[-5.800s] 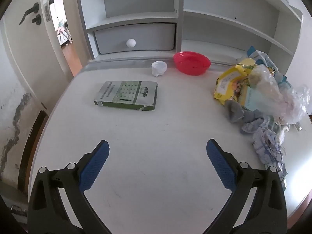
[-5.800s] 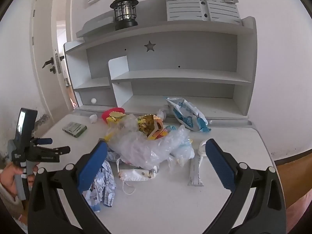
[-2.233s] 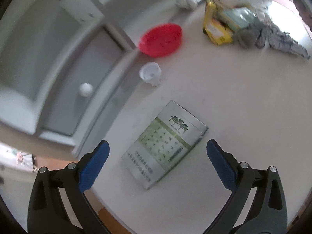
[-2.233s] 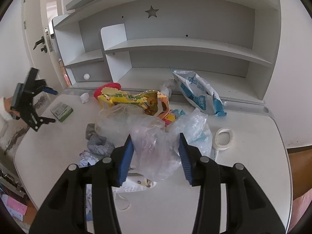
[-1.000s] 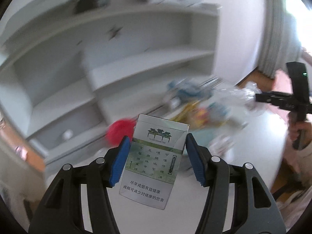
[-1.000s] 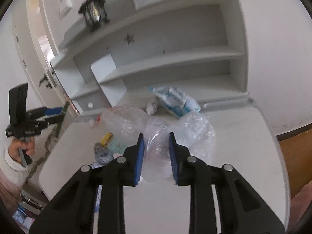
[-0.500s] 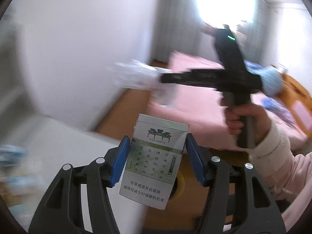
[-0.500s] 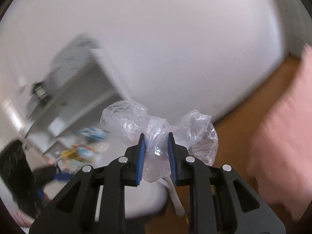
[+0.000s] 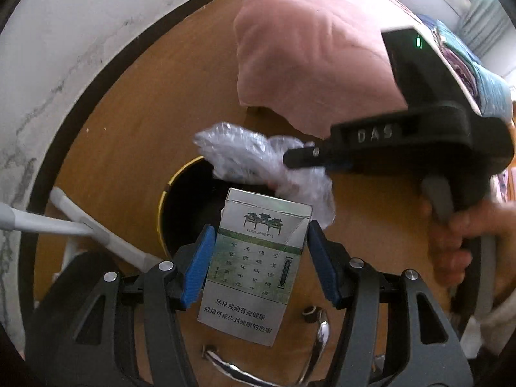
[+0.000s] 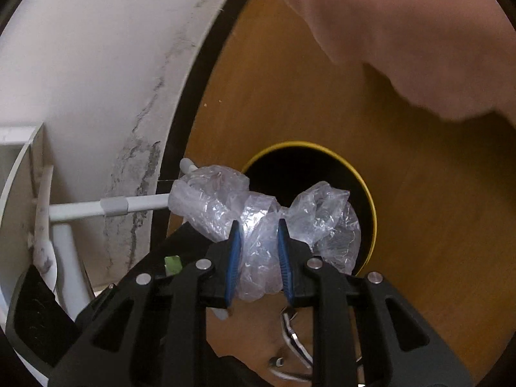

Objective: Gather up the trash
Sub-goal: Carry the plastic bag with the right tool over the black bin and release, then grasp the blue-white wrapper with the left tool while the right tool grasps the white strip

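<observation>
Wooden floor (image 9: 122, 135) below, with a yellow-rimmed bin (image 10: 367, 193) waiting. A cigarette pack (image 9: 258, 258) is clamped in the left gripper (image 9: 258, 261), a crumpled plastic bag (image 10: 258, 225) pinched by the right gripper (image 10: 258, 251), both held over the bin. Nothing's been dropped yet, so releasing is left.

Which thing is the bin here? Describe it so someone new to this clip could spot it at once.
Start at the brown wooden floor between the white wall and the pink bedding. The bin stands on it below both tongs: a round opening, black inside. Its thin yellow rim sets it apart.
</observation>
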### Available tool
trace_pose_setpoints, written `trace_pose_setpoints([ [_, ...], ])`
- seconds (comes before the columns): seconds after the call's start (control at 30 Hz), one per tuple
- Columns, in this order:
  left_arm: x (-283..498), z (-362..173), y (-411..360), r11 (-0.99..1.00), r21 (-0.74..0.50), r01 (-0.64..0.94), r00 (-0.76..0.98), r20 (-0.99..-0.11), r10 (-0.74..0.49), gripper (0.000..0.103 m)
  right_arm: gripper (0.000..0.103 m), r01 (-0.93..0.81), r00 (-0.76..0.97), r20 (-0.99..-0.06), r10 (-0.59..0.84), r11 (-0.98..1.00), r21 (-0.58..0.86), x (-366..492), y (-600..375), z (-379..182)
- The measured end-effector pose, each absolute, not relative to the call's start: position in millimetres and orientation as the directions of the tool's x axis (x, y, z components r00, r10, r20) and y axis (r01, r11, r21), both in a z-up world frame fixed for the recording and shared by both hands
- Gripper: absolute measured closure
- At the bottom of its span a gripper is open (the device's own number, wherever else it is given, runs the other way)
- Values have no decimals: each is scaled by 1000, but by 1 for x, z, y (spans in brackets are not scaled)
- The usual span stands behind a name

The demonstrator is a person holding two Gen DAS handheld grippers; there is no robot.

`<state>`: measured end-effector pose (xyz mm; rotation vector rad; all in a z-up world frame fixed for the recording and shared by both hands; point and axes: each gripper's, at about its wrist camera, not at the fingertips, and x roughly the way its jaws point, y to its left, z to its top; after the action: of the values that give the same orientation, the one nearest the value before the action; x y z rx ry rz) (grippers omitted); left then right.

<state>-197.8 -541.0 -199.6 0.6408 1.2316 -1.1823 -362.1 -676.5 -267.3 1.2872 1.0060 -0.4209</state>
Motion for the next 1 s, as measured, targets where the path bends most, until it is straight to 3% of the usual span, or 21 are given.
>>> trace_pose_setpoints([
  [0.07,-196,-205,-543,329,-186,926,-78,-945,-317,42,80,750,564,-779,276,225,622,-363,-682,-274],
  [0.1,-198,-209,-543,341,-176,923,-70,-951,-302,31,77,746,576,-771,272,211,632,-364,-684,-278],
  [0.13,-196,-212,-544,360,-174,917,-63,-952,-298,11,57,739,593,-758,271,191,647,-364,-686,-279],
  [0.17,-196,-212,-547,372,-187,909,-66,-947,-314,6,28,736,600,-752,274,179,653,-368,-691,-284],
  [0.2,-199,-211,-543,377,-203,904,-73,-940,-332,6,17,733,609,-746,268,167,659,-369,-692,-283],
  [0.23,-200,-211,-543,375,-226,899,-94,-936,-339,6,13,732,616,-745,255,165,661,-370,-696,-282],
  [0.4,-216,-194,-542,328,-253,910,-122,-921,-371,6,13,773,596,-782,181,137,620,-388,-710,-270],
  [0.53,-250,-96,-522,218,-130,967,25,-804,-594,6,13,873,468,-873,-136,225,433,-429,-726,-198],
  [0.63,-257,-12,-487,218,-77,973,104,-697,-709,6,9,900,420,-809,-411,300,315,-449,-721,-119],
  [0.73,-245,56,-427,334,15,943,275,-602,-749,6,7,889,452,-649,-612,367,273,-450,-694,-41],
  [0.8,-224,80,-378,482,36,875,419,-553,-720,6,7,860,506,-569,-648,429,277,-438,-673,-11],
  [0.87,-197,92,-319,669,36,742,581,-532,-616,6,7,805,585,-503,-636,531,264,-410,-643,13],
  [1.0,-144,78,-191,952,61,299,786,-582,-209,6,7,652,699,-480,-531,748,123,-327,-582,33],
])
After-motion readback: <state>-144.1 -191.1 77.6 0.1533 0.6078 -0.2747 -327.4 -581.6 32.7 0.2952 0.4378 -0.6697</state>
